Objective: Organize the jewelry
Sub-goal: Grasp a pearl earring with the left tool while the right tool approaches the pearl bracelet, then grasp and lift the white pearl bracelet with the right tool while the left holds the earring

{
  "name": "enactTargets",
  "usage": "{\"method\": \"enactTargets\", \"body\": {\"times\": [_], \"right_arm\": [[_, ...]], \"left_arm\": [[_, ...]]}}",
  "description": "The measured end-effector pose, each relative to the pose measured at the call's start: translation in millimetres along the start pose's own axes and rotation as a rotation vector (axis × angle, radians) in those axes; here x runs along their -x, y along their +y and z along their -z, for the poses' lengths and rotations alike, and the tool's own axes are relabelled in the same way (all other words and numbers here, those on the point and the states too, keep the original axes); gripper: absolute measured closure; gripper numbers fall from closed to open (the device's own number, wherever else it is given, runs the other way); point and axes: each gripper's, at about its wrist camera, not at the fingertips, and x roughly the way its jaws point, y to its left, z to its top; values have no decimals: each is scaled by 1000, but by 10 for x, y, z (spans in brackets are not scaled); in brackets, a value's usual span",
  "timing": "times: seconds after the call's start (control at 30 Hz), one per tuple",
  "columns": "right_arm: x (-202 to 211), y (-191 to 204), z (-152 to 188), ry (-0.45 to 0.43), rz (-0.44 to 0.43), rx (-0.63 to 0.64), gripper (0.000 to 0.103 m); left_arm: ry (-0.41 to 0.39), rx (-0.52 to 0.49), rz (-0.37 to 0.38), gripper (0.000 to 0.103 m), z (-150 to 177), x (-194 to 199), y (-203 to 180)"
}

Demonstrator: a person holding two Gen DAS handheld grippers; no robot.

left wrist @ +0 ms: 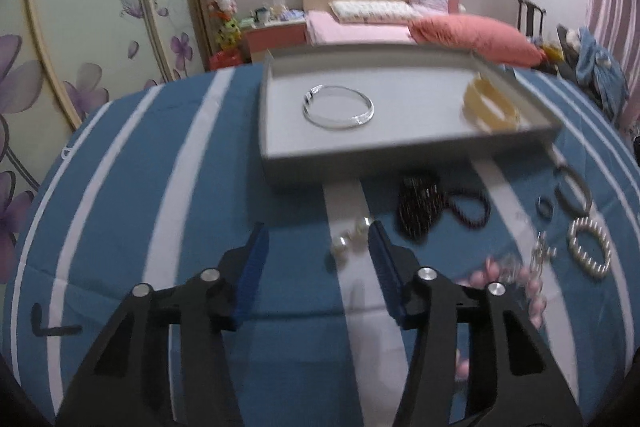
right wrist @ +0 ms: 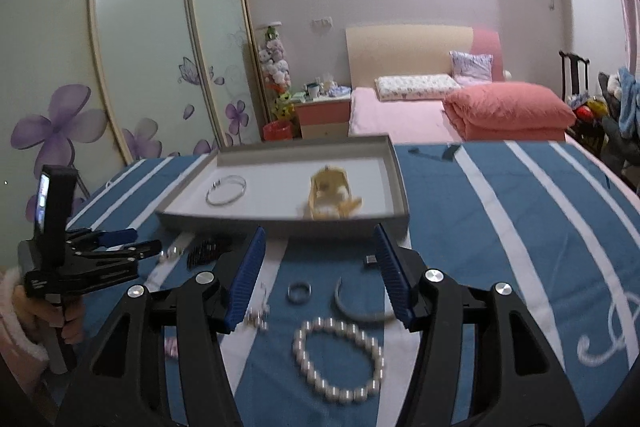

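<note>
I am holding my left gripper (left wrist: 316, 239) wide apart and empty over a blue cloth with white stripes (left wrist: 120, 207), its ribbed blue pads (left wrist: 252, 267) framing bare fabric. Just inside its right finger, small pearl earrings (left wrist: 352, 237) are lying on a white stripe. Straight ahead, a shallow grey tray (left wrist: 360, 163) with low straight walls is resting flat; a thin silver bangle (left wrist: 338, 107) is lying in its left half and a broad, glossy yellow bangle (left wrist: 492, 105) in its right corner. Further right of this gripper, a heap of dark beads (left wrist: 424, 207) sits just short of the tray's front wall, with pink beads (left wrist: 528, 291) nearer me, both blurred.

I am keeping my right gripper (right wrist: 320, 251) wide and empty too. Between its fingers a small metal ring (right wrist: 299, 293), an open grey cuff (right wrist: 360, 307) and a round bracelet of smooth pearl-white beads (right wrist: 338, 361) are lying apart from one another on the cloth. To its right, open striped cloth is running to the table's edge.
</note>
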Motion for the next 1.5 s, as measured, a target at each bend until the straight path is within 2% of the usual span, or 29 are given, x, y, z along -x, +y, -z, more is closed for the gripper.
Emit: {"method": "enactTargets", "body": {"times": [0.07, 0.27, 0.4, 0.5, 0.57, 0.87, 1.2, 1.33, 1.5], "right_arm": [[9, -48, 36, 10, 1, -17, 46], [99, -99, 111, 7, -4, -48, 46], [85, -108, 134, 12, -9, -51, 46], [94, -106, 168, 17, -11, -54, 46], [90, -108, 173, 19, -12, -57, 46], [77, -146, 281, 79, 9, -44, 46], [-145, -157, 500, 268, 51, -2, 46], [-170, -122, 529, 295, 49, 15, 46], [-207, -158, 513, 311, 86, 5, 48]], "left_arm": [[25, -10, 5, 62, 15, -41, -12], [58, -33, 16, 64, 33, -99, -48], [56, -49, 21, 69, 7, -121, -89], [55, -58, 29, 78, -29, -155, -114], [56, -61, 37, 89, -28, -165, -132], [61, -13, -14, 89, 34, -117, 104], [66, 59, -47, 89, 192, 20, 461], [66, 59, -48, 89, 208, 28, 467], [66, 60, -47, 89, 211, 30, 481]]}}
